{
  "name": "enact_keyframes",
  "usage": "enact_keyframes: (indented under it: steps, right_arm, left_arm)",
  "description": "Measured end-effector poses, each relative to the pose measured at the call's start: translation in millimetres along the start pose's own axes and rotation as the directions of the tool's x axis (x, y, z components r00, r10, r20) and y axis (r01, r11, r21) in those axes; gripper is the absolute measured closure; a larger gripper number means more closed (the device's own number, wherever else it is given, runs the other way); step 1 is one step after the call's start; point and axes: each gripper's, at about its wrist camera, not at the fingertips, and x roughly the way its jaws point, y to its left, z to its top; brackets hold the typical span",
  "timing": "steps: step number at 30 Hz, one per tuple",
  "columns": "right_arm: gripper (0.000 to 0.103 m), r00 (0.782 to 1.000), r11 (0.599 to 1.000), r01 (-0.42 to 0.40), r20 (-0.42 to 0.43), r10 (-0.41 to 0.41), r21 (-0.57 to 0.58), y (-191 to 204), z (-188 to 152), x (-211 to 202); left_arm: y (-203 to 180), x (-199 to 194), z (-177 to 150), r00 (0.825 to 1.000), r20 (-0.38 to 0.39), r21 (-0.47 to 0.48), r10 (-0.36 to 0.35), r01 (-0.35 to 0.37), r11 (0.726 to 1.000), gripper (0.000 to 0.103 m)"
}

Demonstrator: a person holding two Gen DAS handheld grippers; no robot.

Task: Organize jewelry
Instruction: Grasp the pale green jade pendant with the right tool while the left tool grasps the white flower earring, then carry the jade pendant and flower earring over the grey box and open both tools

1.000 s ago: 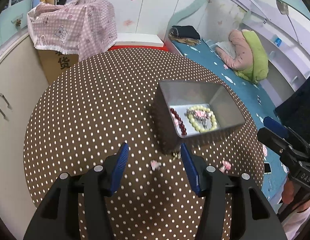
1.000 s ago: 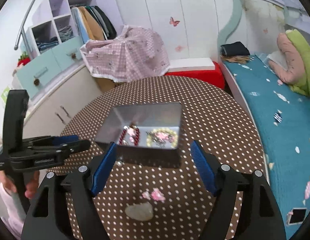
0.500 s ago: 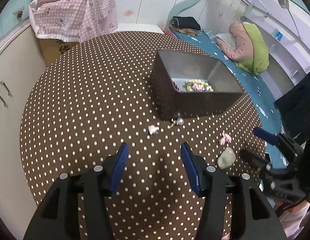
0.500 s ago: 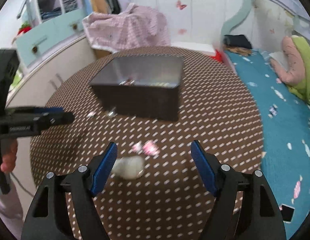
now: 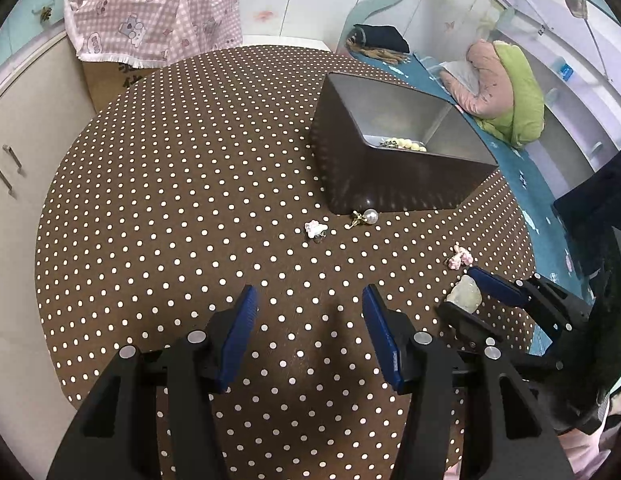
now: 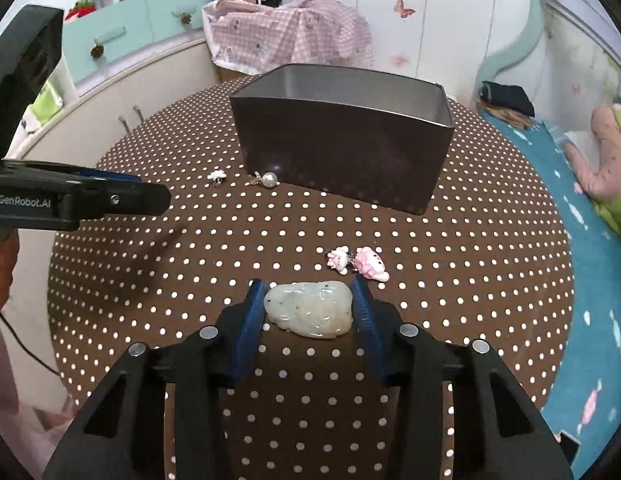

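Both tongs hover low over the polka-dot tablecloth [image 6: 470, 216]. Right gripper [image 6: 308, 308] has narrowed its blue pads [image 6: 252, 312] around the pale jade pendant [image 6: 308, 314], which lies on the cloth at the near edge; whether the pads press it I cannot tell. Left gripper [image 5: 308, 322] stands wide and holds nothing. Just beyond the pendant lie two pink cartoon charms [image 6: 356, 264]. Farther off, the dark metal box [image 6: 342, 148] holds a yellow bead bracelet [image 5: 406, 144], with a pearl earring [image 6: 268, 178] and a small white flower piece [image 6: 217, 175] just before its near wall.
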Motion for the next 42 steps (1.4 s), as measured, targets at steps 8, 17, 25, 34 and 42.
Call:
enact_keyframes:
  steps: [8, 17, 25, 34, 42]
  right_arm:
    - [0.06, 1.0, 0.996, -0.01, 0.016, 0.008, 0.085, -13.8, 0.8, -12.6]
    - [0.06, 0.997, 0.971, -0.01, 0.08, -0.009, 0.24, -57.3, 9.0, -33.6]
    - [0.06, 0.997, 0.962, 0.013, 0.073, -0.034, 0.272, -80.0, 23.0, -25.4]
    - [0.06, 0.996, 0.959, -0.023, 0.087, -0.002, 0.281, -78.9, 28.1, -28.5]
    - [0.06, 0.986, 0.963, -0.047, 0.164, 0.003, 0.265, -73.3, 41.7, -54.1]
  left_arm:
    - [0.8, 13.1, 14.2, 1.0, -0.005, -0.012, 0.004, -0.004, 1.0, 0.051]
    - [-3.3, 34.9, 33.4, 1.0, 0.023, -0.038, 0.018, -0.017, 0.999, 0.051]
    - [-13.3, 43.9, 38.4, 0.999, 0.033, 0.037, 0.006, -0.007, 0.999, 0.09]
    - [-21.6, 23.8, 27.0, 0.998, 0.052, 0.051, -0.03, 0.027, 0.998, 0.091]
    - [-34.4, -9.3, 36.1, 0.991, 0.13, 0.085, -0.026, 0.015, 0.996, 0.091]
